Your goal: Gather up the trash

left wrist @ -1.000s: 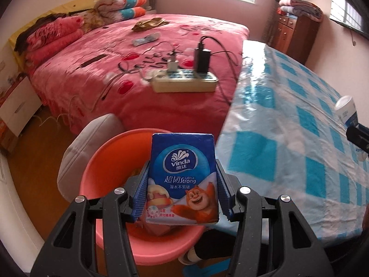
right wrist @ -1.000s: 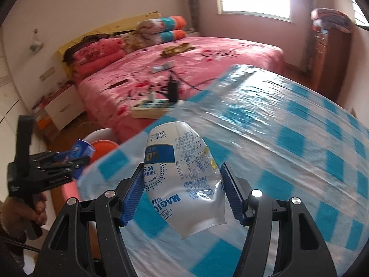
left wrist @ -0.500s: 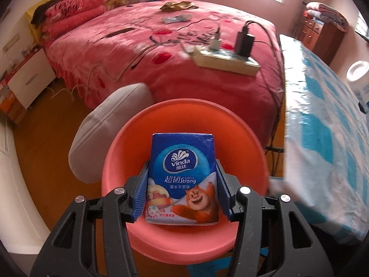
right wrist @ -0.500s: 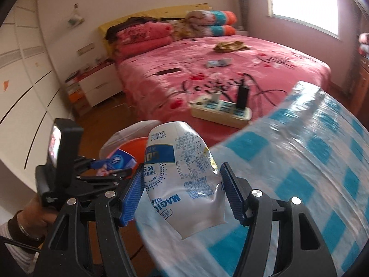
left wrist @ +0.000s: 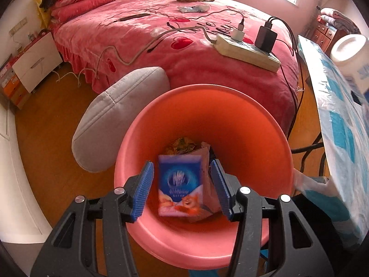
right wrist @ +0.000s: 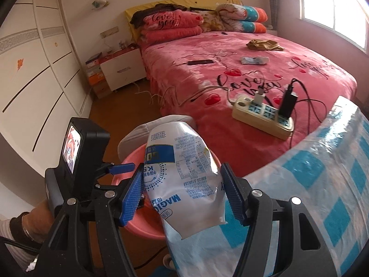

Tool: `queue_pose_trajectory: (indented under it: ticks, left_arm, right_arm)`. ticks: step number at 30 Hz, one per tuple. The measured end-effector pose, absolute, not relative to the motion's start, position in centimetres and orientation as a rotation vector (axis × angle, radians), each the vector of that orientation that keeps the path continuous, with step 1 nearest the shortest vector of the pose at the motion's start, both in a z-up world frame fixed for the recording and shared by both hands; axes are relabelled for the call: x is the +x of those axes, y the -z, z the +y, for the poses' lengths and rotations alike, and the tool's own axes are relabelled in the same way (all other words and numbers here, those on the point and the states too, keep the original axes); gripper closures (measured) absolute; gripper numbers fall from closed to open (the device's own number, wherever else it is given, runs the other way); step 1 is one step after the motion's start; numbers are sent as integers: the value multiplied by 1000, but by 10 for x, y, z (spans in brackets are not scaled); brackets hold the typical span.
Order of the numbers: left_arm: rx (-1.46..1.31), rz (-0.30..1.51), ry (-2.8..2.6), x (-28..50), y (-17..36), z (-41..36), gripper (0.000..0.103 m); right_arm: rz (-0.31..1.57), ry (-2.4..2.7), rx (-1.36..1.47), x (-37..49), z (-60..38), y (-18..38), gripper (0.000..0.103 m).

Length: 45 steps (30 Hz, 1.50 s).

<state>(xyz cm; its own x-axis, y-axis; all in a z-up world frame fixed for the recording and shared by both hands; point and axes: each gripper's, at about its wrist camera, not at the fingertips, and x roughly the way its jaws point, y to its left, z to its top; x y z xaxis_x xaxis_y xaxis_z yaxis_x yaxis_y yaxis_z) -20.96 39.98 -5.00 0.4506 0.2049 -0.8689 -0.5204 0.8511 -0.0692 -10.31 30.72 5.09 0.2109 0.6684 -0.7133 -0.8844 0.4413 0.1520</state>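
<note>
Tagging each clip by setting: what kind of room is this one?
A home bedroom, most likely: a bed with a pink "Love you" blanket, stacked pillows by the headboard, and a white nightstand beside it.

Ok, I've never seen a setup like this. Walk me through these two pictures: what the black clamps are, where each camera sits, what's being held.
There is no robot. A person holds a black two-finger clamp in each hand, and a camera on each looks along its blue-padded fingers. The left gripper view looks down into a pink bin on the floor beside the bed. A blurred blue tissue pack sits between its open fingers, clear of both, apparently dropping in. The right gripper is shut on a crumpled white pouch beside the checked tablecloth.
</note>
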Motion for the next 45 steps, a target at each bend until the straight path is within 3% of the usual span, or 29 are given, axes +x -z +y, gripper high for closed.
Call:
queue_pose_trajectory:
  ticks: [5, 8, 9, 15, 20, 32, 45]
  left_arm:
    - [-358, 1011, -454, -207, 53, 401, 50]
    - [-369, 1020, -458, -207, 56, 403, 47]
    - [-372, 1020, -460, -208, 57, 404, 42]
    - [-339, 991, -517, -211, 50, 407, 22]
    - [-310, 954, -527, -211, 37, 402, 16]
    - [-234, 846, -484, -202, -4, 370, 8]
    - [-164, 754, -347, -175, -44, 302, 7]
  right_arm:
    - [826, -1114, -316, -102, 323, -42, 35]
    - [861, -1085, -294, -95, 323, -35, 13]
    - [870, -1080, -273, -93, 320, -33, 12]
    - [868, -1019, -174, -79, 287, -38, 12]
    - [813, -939, -166, -81, 261, -44, 10]
    - [674, -798, -159, -92, 190, -49, 9]
    - [595, -677, -133, -96, 121, -56, 9]
